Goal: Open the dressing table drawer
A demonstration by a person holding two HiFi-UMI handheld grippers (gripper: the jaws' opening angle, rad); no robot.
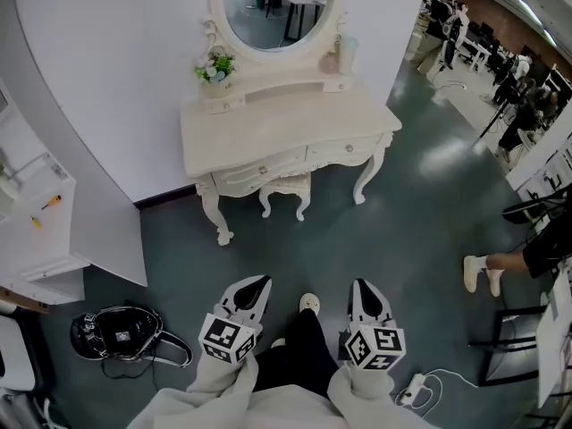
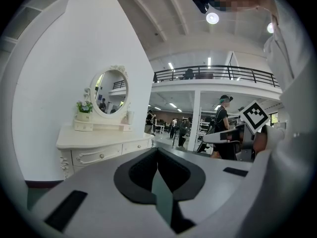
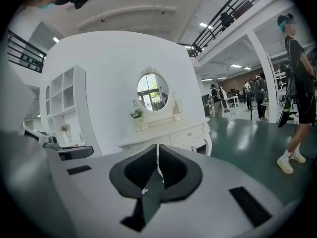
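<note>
left gripper (image 1: 256,286): jaws together, empty
right gripper (image 1: 365,289): jaws together, empty
table drawers (image 1: 264,169): closed, well apart from both grippers

head view: steeply down, dressing table (image 1: 286,132) ahead | left, right gripper views: near-level, both face that table, well off

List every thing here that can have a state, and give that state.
left drawer, closed
right drawer, closed
stool, tucked under the dressing table
flower pot, upright
left gripper, shut, empty
right gripper, shut, empty
</note>
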